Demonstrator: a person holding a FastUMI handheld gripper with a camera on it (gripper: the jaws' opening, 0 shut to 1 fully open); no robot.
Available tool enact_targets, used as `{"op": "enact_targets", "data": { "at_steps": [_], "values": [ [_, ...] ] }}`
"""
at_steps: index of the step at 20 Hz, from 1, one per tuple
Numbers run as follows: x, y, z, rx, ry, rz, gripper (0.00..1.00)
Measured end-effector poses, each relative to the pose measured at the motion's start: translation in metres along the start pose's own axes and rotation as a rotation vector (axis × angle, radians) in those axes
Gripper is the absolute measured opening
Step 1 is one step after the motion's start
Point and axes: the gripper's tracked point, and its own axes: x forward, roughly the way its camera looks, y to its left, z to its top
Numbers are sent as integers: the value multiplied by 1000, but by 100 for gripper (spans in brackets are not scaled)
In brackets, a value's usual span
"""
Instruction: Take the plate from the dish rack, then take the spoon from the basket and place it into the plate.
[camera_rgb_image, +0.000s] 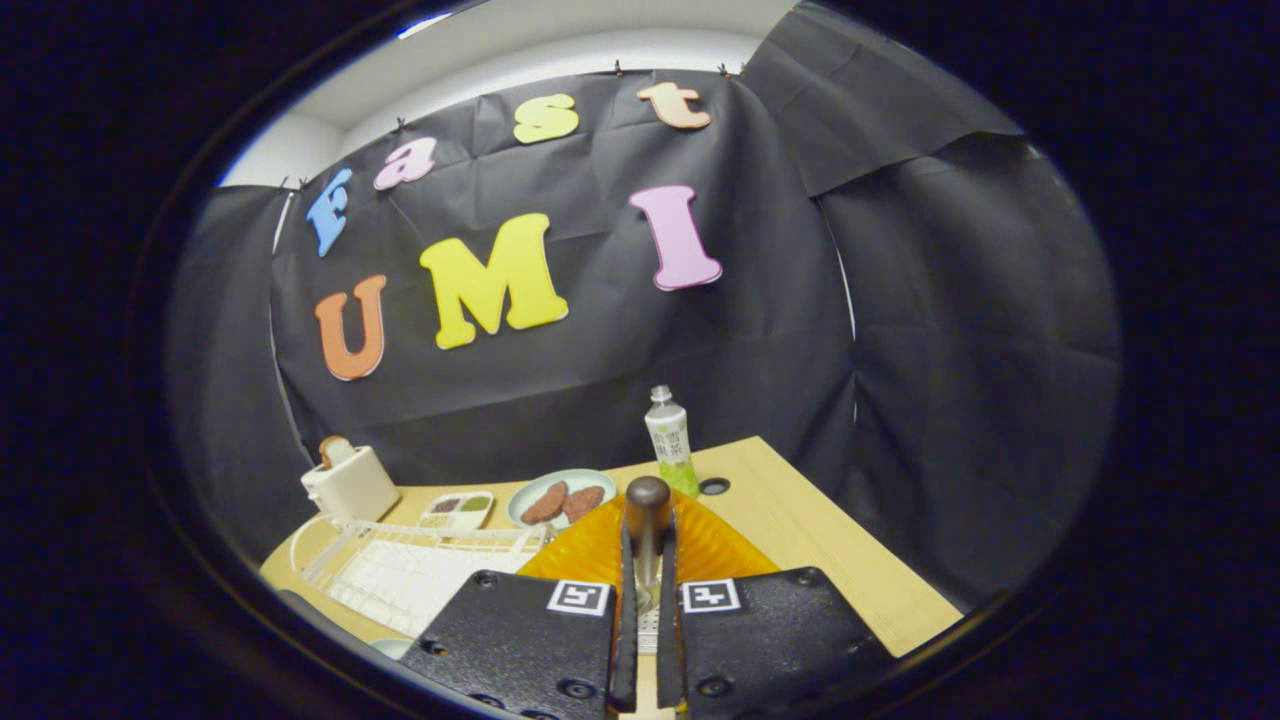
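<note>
Between the gripper (648, 590) fingers, a spoon (648, 520) stood clamped, dark handle up, right over the orange plate (590, 545). Plate already out on the table (800, 530), beside the white dish rack (400, 570). Spoon lifted, not yet set down. Beyond: pale dish with patties (560, 497), bottle (670, 440), toaster (350, 482).

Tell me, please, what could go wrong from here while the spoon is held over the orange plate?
The gripper pinches only the spoon handle's end, so the spoon might swing or slip. Dropped from this height, it could bounce off the orange plate toward the dish rack. The bottle stands just beyond, so a forward overshoot might topple it.
</note>
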Motion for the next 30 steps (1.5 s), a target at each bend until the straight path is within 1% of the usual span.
{"op": "enact_targets", "data": {
  "at_steps": [4, 8, 13, 14, 17, 18, 20, 23, 26, 30],
  "values": [
    [-49, 50, 1, -2, 10, 102, 13],
    [-79, 94, -24, -23, 39, 173, 13],
    [-90, 143, -92, -65, 107, 245, 13],
    [-91, 152, -110, -69, 140, 267, 13],
    [-95, 184, -159, -38, 245, 371, 13],
    [-93, 188, -170, -33, 266, 386, 13],
    [-92, 193, -188, -43, 284, 398, 13],
    [-92, 196, -207, -19, 311, 416, 13],
    [-93, 196, -218, 11, 325, 433, 13],
    [-91, 186, -221, 17, 319, 413, 18]
  ]
}}
